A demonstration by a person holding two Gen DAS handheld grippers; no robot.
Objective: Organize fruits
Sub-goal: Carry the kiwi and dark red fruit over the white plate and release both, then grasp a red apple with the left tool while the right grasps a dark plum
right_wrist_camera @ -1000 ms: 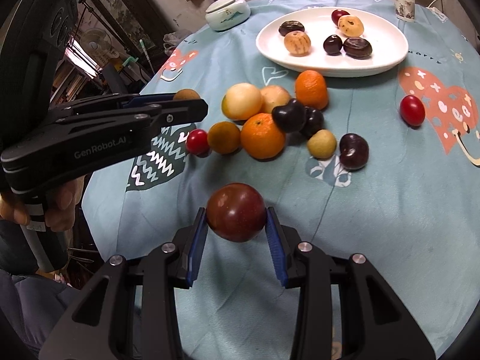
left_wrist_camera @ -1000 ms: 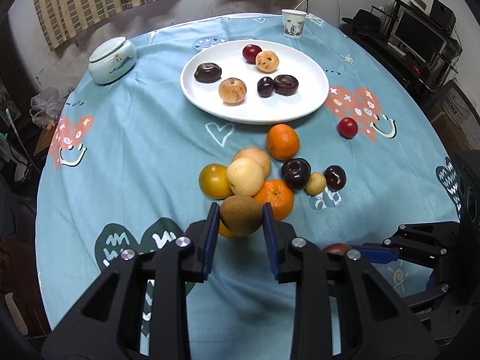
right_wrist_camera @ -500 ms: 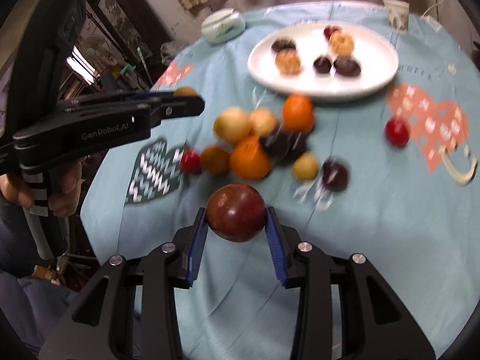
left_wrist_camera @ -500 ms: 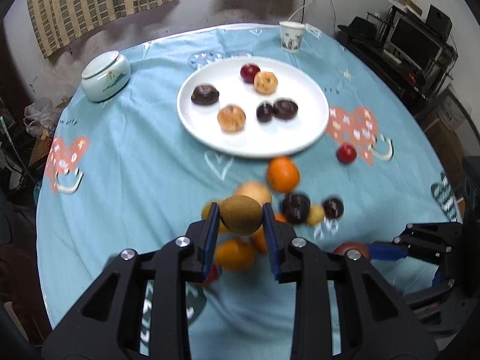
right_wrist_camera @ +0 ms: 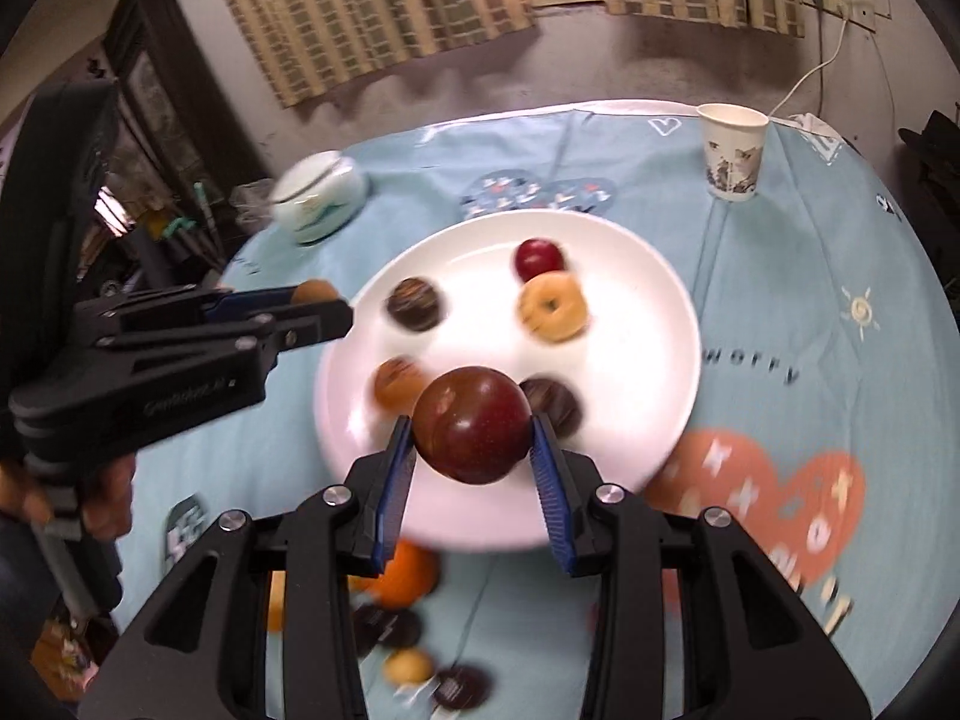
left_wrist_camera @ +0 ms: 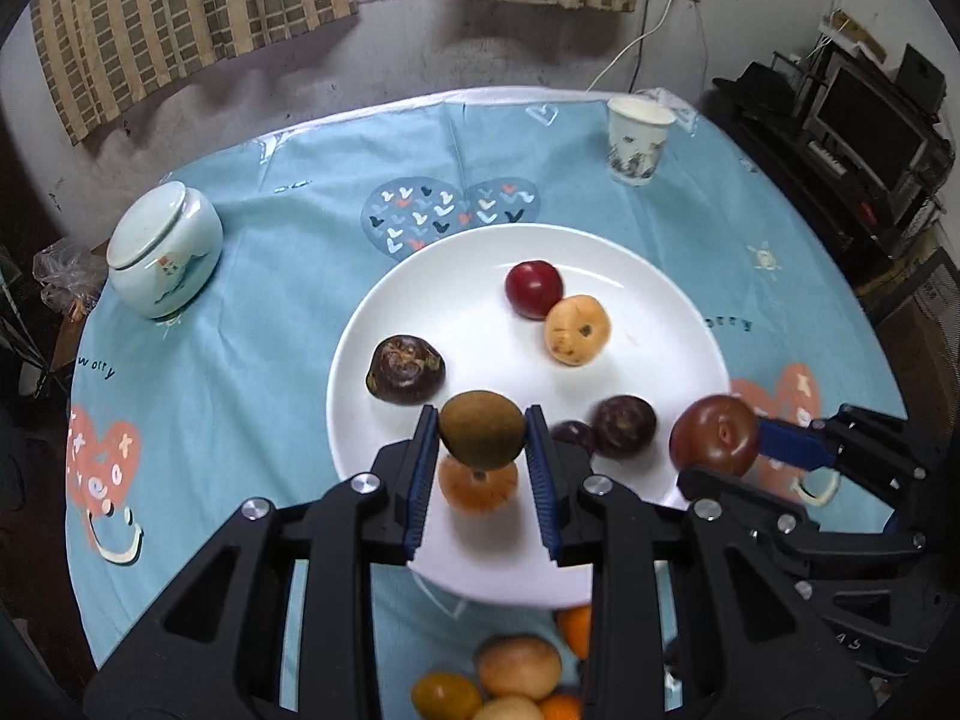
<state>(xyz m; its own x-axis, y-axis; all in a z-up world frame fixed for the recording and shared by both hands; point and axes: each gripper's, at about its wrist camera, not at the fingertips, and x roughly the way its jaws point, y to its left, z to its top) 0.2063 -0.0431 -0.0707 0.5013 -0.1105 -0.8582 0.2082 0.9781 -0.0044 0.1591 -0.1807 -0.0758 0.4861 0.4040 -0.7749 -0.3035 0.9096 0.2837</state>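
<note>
My left gripper (left_wrist_camera: 481, 438) is shut on a brown kiwi (left_wrist_camera: 482, 429) and holds it above the near part of the white plate (left_wrist_camera: 468, 288). My right gripper (right_wrist_camera: 473, 433) is shut on a dark red plum (right_wrist_camera: 472, 425), also above the plate (right_wrist_camera: 630, 276); it shows at the right of the left wrist view (left_wrist_camera: 714, 435). The plate holds several small fruits, among them a red one (left_wrist_camera: 533, 288) and a dark one (left_wrist_camera: 406, 368). More loose fruit (left_wrist_camera: 519, 669) lies on the cloth below the plate.
A paper cup (left_wrist_camera: 638, 140) stands at the back right and a pale lidded jar (left_wrist_camera: 163, 249) at the left on the blue tablecloth (left_wrist_camera: 252, 324). Shelves with electronics (left_wrist_camera: 870, 138) stand past the table's right edge.
Both grippers have moved forward and up from over the loose fruit pile to above the plate, each still holding its fruit. The pile now lies behind and below the fingers.
</note>
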